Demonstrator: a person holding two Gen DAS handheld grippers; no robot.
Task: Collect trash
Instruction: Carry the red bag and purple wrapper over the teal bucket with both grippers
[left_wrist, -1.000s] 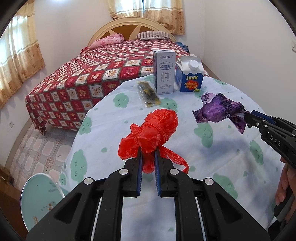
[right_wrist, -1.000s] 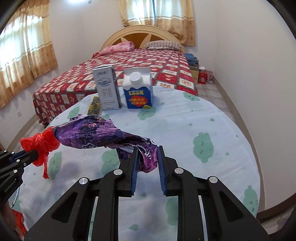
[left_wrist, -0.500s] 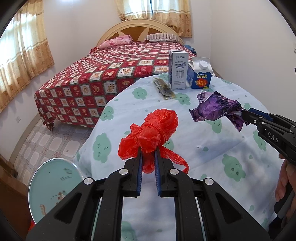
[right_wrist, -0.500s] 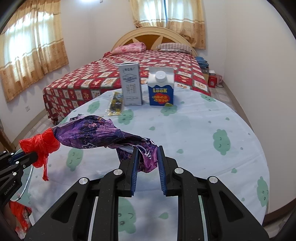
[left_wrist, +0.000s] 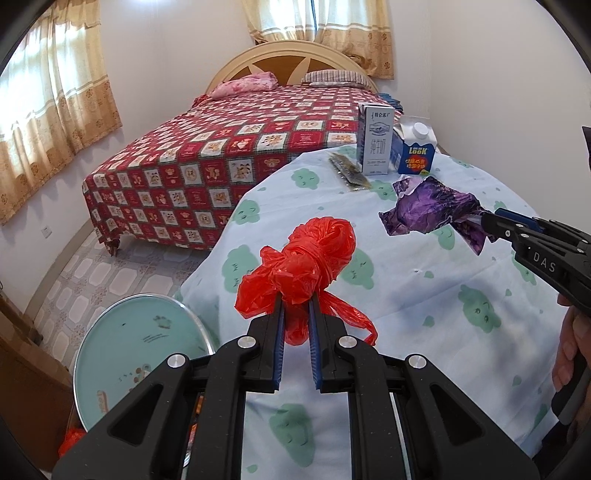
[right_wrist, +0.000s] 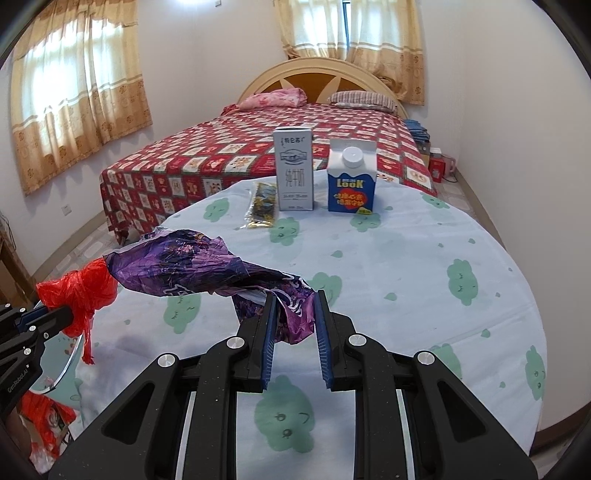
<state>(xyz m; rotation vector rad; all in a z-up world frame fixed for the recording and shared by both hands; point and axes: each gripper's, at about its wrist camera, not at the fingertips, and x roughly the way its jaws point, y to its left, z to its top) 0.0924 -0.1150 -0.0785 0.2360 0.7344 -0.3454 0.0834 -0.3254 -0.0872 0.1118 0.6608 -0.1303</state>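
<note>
My left gripper (left_wrist: 295, 306) is shut on a knotted red plastic bag (left_wrist: 306, 258) and holds it above the table's left edge; the bag also shows in the right wrist view (right_wrist: 79, 291). My right gripper (right_wrist: 291, 306) is shut on a crumpled purple wrapper (right_wrist: 192, 262), held above the table; the wrapper also shows in the left wrist view (left_wrist: 432, 208). On the round table with a pale blue cloth (right_wrist: 406, 266), at its far side, stand a tall white milk carton (right_wrist: 294, 168) and a blue-and-white LOOK carton (right_wrist: 351, 181), with a flat dark snack packet (right_wrist: 263, 205) beside them.
A pale blue round bin lid (left_wrist: 136, 354) sits low at the left, beside the table, with red trash (right_wrist: 44, 417) below it. A bed with a red patterned cover (left_wrist: 236, 147) stands behind the table. Tiled floor lies between bed and table.
Both grippers have pulled back and to the left from the table with their trash held. The cartons look farther away, and the bin lid has come further into view.
</note>
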